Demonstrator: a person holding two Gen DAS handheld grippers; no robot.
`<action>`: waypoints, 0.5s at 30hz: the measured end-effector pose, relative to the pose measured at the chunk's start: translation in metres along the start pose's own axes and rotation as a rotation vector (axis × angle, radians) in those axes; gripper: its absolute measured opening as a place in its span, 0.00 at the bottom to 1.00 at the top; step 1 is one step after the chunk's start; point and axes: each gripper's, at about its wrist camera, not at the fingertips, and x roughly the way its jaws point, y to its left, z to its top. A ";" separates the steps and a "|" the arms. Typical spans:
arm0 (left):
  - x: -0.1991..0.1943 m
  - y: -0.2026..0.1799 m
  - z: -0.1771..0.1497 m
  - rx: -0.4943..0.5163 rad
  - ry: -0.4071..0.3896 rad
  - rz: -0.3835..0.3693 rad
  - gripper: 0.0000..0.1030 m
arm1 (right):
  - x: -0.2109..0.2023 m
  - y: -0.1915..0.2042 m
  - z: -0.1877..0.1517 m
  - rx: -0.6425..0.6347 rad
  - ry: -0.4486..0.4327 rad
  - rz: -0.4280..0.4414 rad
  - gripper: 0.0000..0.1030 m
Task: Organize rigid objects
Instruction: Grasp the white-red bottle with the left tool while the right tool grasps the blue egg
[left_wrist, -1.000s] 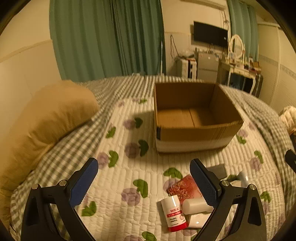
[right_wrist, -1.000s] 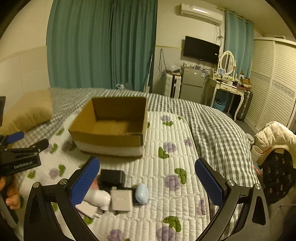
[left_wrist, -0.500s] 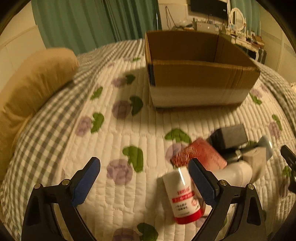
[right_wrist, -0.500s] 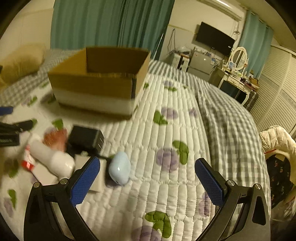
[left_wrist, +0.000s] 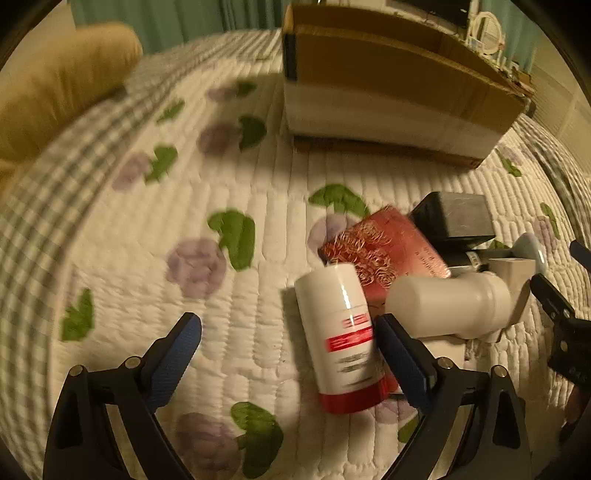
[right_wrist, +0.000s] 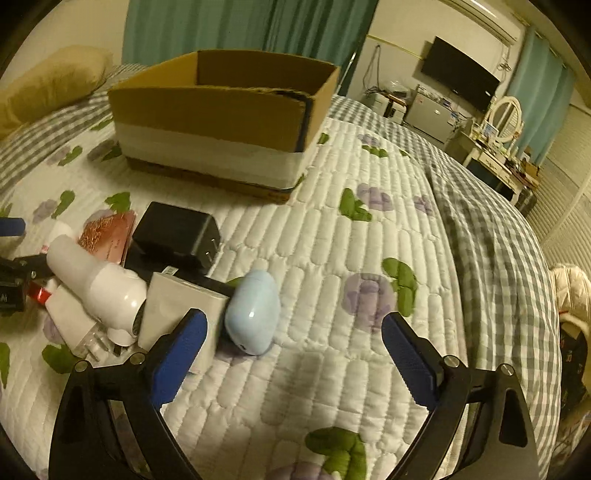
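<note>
A pile of small items lies on the quilted bed. My left gripper (left_wrist: 288, 325) hovers low over it, its jaws closing. A white bottle with a red cap (left_wrist: 340, 332) lies between them beside the right finger, and no pad presses on it. Beyond are a white plastic bottle (left_wrist: 447, 306), a red card (left_wrist: 384, 247) and a black adapter (left_wrist: 454, 218). My right gripper (right_wrist: 293, 319) is also closing, with a pale blue case (right_wrist: 253, 310) between its fingers near the left one, unpressed. A white box (right_wrist: 181, 310) lies beside the case.
An open-topped cardboard box (right_wrist: 207, 107) stands on the quilt behind the pile. A tan pillow (left_wrist: 62, 81) lies at the far left. The bed's checked edge (right_wrist: 491, 236) drops off to the right, toward a chair with clothes and room furniture.
Both grippers have sunk toward the bed and tilted down, so the pile looms larger. The red-capped bottle and the blue case now sit between the left and right jaws.
</note>
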 end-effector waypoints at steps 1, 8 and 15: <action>0.005 -0.001 -0.002 0.004 0.012 0.011 0.89 | 0.001 0.003 0.002 -0.007 -0.003 -0.002 0.93; 0.006 -0.011 -0.013 0.057 -0.048 0.067 0.66 | 0.003 0.011 0.008 -0.017 0.005 0.010 0.93; -0.007 -0.006 -0.014 0.086 -0.085 0.048 0.39 | 0.004 0.000 0.002 0.057 0.038 0.038 0.90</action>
